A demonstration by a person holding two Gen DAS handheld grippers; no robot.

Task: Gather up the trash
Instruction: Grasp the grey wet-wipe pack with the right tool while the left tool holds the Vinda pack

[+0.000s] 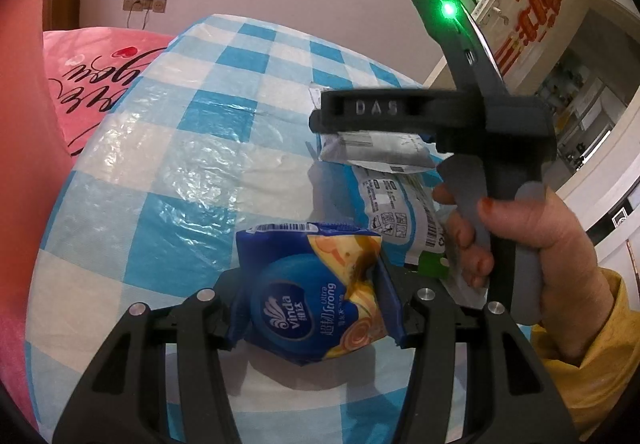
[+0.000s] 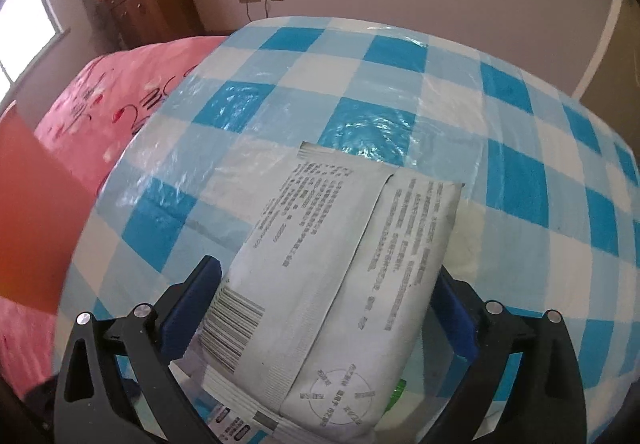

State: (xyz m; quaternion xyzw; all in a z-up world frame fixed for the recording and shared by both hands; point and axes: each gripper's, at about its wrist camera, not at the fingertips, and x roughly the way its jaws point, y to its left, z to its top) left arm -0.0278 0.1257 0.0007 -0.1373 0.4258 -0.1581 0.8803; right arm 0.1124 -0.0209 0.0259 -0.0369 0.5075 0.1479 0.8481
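Observation:
My left gripper (image 1: 316,304) is shut on a blue Vinda tissue packet (image 1: 304,296), held over the blue-and-white checked tablecloth (image 1: 168,172). My right gripper (image 2: 324,308) is shut on a grey printed wrapper (image 2: 332,276) with a barcode; in the left wrist view the right gripper (image 1: 376,124) holds that grey wrapper (image 1: 380,148) above the table. A white wrapper with a green patch (image 1: 400,216) hangs under the grey one, by the hand.
A pink bedspread (image 1: 100,68) lies beyond the table's left edge. A wooden cabinet (image 2: 148,0) stands against the far wall. A white door (image 1: 536,12) stands open at the right.

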